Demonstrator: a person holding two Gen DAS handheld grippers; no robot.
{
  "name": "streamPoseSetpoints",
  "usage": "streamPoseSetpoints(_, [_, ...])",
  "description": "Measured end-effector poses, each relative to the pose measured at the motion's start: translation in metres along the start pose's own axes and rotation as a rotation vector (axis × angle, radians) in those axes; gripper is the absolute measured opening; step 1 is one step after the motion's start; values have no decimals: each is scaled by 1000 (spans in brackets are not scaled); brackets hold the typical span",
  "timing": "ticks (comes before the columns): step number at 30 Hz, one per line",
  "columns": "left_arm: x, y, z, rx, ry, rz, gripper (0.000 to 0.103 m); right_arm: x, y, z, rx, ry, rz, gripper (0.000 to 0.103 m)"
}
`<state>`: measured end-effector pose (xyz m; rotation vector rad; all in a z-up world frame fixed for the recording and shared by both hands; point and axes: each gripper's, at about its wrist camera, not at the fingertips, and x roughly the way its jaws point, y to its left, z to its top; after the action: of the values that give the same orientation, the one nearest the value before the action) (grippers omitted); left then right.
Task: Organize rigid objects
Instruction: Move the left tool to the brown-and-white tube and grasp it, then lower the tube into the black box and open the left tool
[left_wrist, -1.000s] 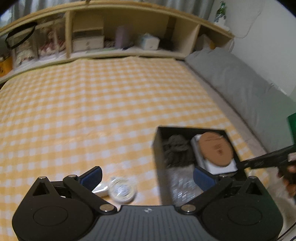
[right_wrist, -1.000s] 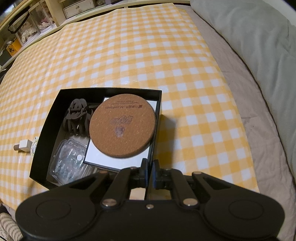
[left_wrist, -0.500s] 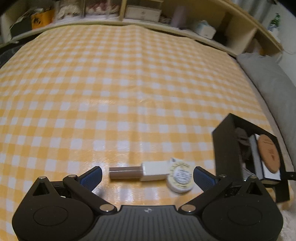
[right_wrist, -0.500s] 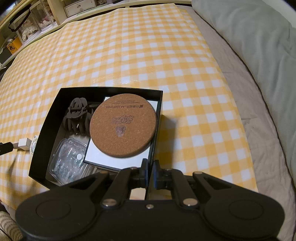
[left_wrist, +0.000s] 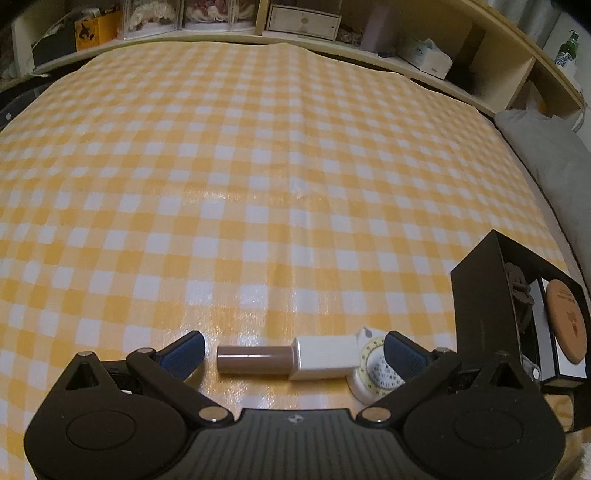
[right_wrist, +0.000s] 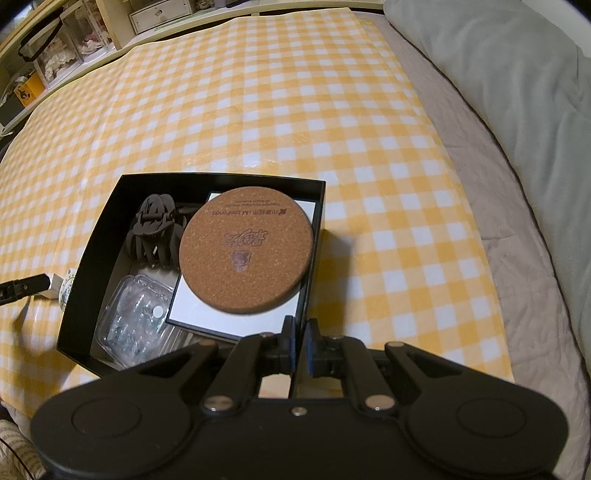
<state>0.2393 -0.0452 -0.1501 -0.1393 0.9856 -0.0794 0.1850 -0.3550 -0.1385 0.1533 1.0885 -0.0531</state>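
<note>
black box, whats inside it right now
Inside the open black cardboard box: a round cork coaster lying on a flat white card, a dark claw hair clip and a clear plastic case. Whatever lies beneath the coaster and card is covered.

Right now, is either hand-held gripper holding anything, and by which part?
The right hand-held gripper is shut on the black box's near wall. The left hand-held gripper stands open around the lipstick, holding nothing.

round tin (left_wrist: 373, 371): right part hidden behind tool finger | black box (left_wrist: 476, 295): far side cut off by edge
</note>
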Motion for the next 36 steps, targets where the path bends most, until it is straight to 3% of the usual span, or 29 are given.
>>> streamPoseSetpoints(8, [12,-5,-1,26,36,15,97,0,1,0,-4,-1,-4,8])
streamPoseSetpoints(12, [16,-5,-1,30,37,37,87,1,2,0,-12,-1,-10,8])
streamPoseSetpoints(25, [5,10,3,11,12,31,87,1,3,0,-17,-2,-14,8])
streamPoseSetpoints(31, [-25,-1,20,6,-62,-25,87,1,3,-1,-18,-2,-15,8])
streamPoseSetpoints(36, [-49,-35,27,56,-95,-111,87,1,4,-1,-26,-1,-18,8])
